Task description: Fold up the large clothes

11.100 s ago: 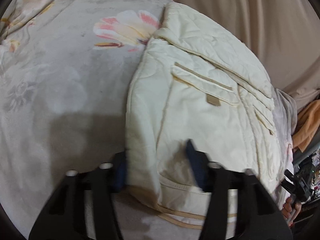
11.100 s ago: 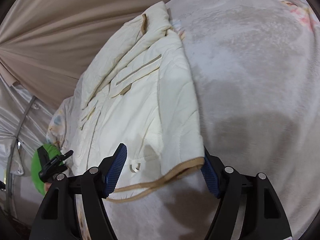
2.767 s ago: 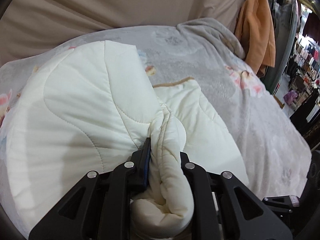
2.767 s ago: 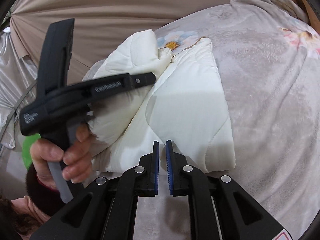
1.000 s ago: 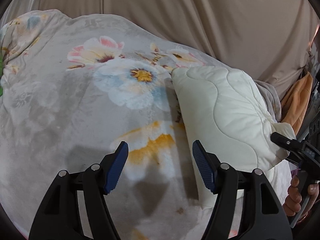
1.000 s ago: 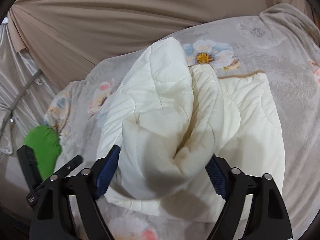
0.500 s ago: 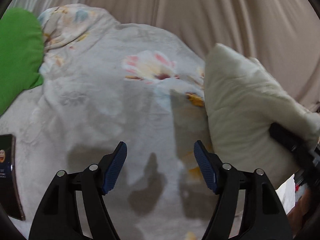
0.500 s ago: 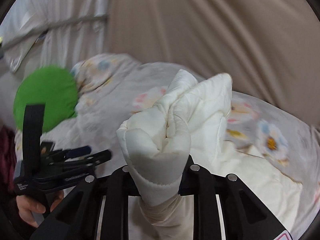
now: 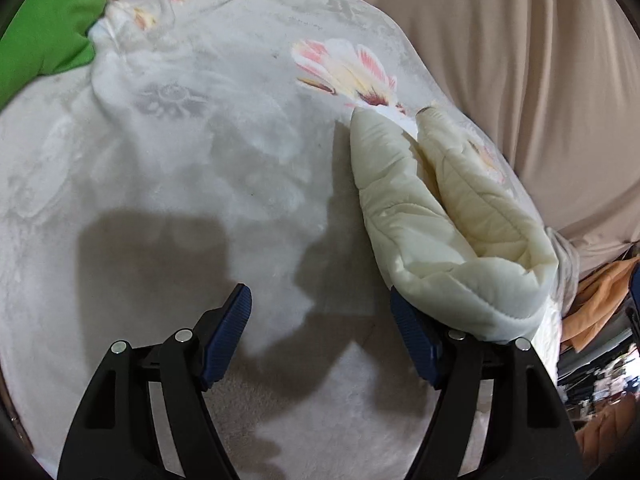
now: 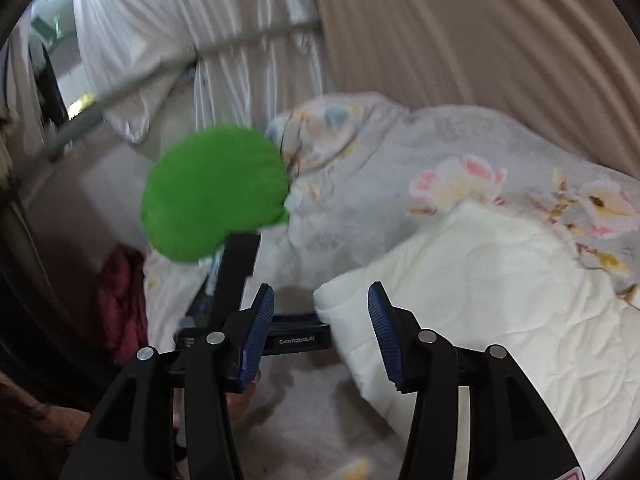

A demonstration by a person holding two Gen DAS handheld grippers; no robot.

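Note:
The cream quilted jacket (image 9: 448, 224) lies folded into a thick bundle on the floral bed cover (image 9: 200, 140). In the left wrist view it sits to the right, its near end resting against my right finger. My left gripper (image 9: 320, 336) is open and empty above the bare cover. In the right wrist view the jacket (image 10: 500, 292) lies to the right, its corner reaching between the fingers. My right gripper (image 10: 322, 332) is open and empty. The left gripper's black body (image 10: 240, 280) shows just beyond it.
A green cushion (image 10: 212, 196) lies at the head of the bed, also in the left wrist view (image 9: 44, 28). Beige curtains (image 9: 520, 60) hang behind the bed. A metal rail (image 10: 180, 68) and white drapes are at the left. Orange clothing (image 9: 596, 304) hangs at the far right.
My right gripper has opened and let go of the jacket bundle, which now lies on the bed. Both grippers have shifted; the left one stays open.

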